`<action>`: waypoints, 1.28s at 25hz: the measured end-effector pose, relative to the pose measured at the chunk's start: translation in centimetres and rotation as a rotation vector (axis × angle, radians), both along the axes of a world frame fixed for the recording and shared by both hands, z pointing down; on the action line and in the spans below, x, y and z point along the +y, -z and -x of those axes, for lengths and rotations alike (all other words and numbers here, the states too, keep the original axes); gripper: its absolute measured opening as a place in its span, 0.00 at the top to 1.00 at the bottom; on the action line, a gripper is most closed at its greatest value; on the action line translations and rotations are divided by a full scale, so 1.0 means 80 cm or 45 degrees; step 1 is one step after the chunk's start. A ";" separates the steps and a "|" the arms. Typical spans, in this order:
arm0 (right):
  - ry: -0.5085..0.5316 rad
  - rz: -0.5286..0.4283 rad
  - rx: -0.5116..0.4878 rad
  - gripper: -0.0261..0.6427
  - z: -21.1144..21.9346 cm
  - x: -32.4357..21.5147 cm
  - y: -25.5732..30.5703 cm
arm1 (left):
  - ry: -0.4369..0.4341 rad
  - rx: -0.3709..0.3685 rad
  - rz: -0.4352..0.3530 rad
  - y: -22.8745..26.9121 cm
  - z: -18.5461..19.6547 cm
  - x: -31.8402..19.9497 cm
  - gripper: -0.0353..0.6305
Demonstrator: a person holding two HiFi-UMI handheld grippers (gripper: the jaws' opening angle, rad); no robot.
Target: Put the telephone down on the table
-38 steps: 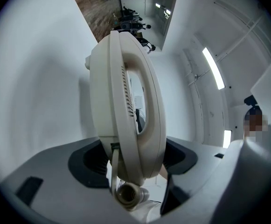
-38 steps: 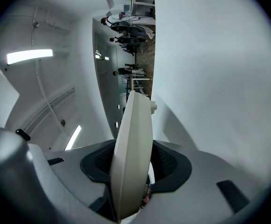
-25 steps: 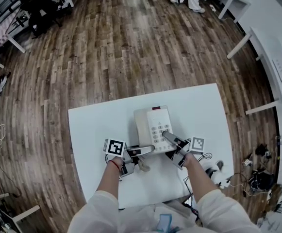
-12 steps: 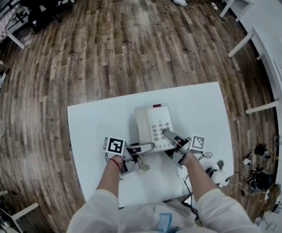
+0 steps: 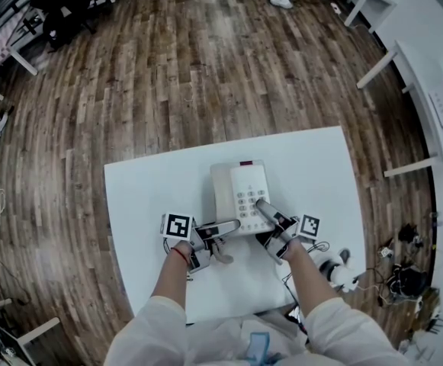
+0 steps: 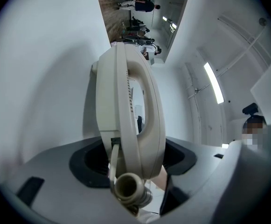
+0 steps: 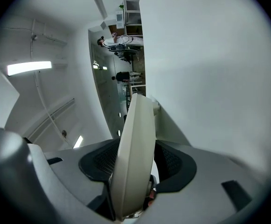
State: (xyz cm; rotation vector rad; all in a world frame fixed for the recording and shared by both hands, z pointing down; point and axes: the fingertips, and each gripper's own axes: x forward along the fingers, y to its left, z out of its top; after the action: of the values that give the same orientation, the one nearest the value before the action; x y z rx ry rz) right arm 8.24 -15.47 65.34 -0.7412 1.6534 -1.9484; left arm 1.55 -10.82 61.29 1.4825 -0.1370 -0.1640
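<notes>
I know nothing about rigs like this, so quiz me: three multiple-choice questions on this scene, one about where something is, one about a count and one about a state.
1. Where is the telephone?
A. on the wooden floor
B. at the white table, between the two grippers
C. on a chair

2. How many grippers have the telephone between their jaws?
A. none
B. one
C. two

3. The handset is
A. seated on the telephone's base
B. lifted well clear of it
C. lying on the floor

Answers:
1 B: the head view shows it over the tabletop, though I cannot tell whether it lies flat.
2 C: the left gripper clamps the handset side. The right gripper, whose jaws have just been opening, has the other edge between them.
3 A: the left gripper view shows it lying along the base.
</notes>
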 end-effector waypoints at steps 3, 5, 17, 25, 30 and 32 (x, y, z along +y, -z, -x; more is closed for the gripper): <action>-0.019 0.005 0.023 0.60 -0.003 0.004 0.002 | 0.008 0.002 0.003 0.002 0.000 -0.001 0.49; -0.043 0.019 0.050 0.60 -0.009 0.012 0.003 | 0.014 0.005 0.002 0.002 -0.001 0.002 0.49; -0.091 0.127 0.125 0.60 0.010 0.077 0.026 | 0.042 -0.004 -0.031 -0.003 -0.007 0.001 0.49; -0.192 0.258 0.096 0.71 0.038 0.076 0.011 | 0.045 0.000 -0.029 -0.002 -0.008 -0.002 0.49; -0.224 0.287 0.138 0.74 0.040 0.072 0.012 | 0.045 -0.002 -0.020 -0.003 -0.008 -0.003 0.49; -0.237 0.298 0.148 0.74 0.039 0.073 0.010 | 0.040 -0.005 -0.021 -0.003 -0.007 -0.002 0.49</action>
State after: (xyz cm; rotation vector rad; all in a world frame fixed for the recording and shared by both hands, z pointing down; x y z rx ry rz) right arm 5.10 -9.65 64.56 -1.0749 1.3771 -2.0165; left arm 2.11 -11.01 61.55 1.4974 -0.1627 -0.1880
